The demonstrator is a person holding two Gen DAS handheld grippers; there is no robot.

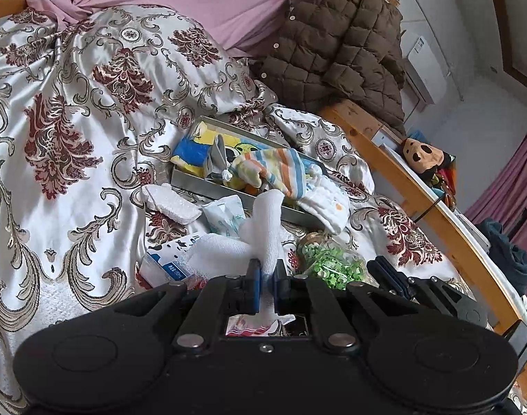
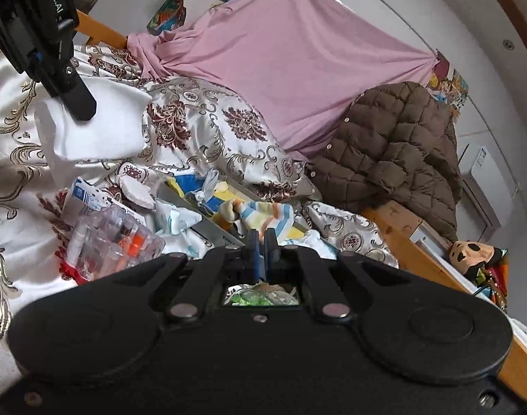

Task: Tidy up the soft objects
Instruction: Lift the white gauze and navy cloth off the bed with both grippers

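Note:
My left gripper [image 1: 267, 268] is shut on a white sock [image 1: 263, 231] and holds it above the bed; the sock also shows hanging from it in the right wrist view [image 2: 101, 124]. A grey tray [image 1: 208, 185] lies ahead on the patterned bedspread, holding a striped sock [image 1: 280, 169], a yellow-blue cloth [image 1: 194, 148] and small white socks [image 1: 327, 204]. Another white sock [image 1: 172, 204] lies left of the tray. My right gripper [image 2: 261, 238] is shut and empty, low over the tray's near end [image 2: 211, 230].
A bag of green bits [image 1: 332, 263], a tissue pack [image 1: 225, 214] and a blue-white box [image 1: 166, 263] lie near the tray. A clear plastic pack [image 2: 114, 242] sits at left. A brown quilted jacket [image 1: 343, 45] drapes the wooden bed rail [image 1: 419, 190]. A plush toy [image 1: 426, 155] lies beyond.

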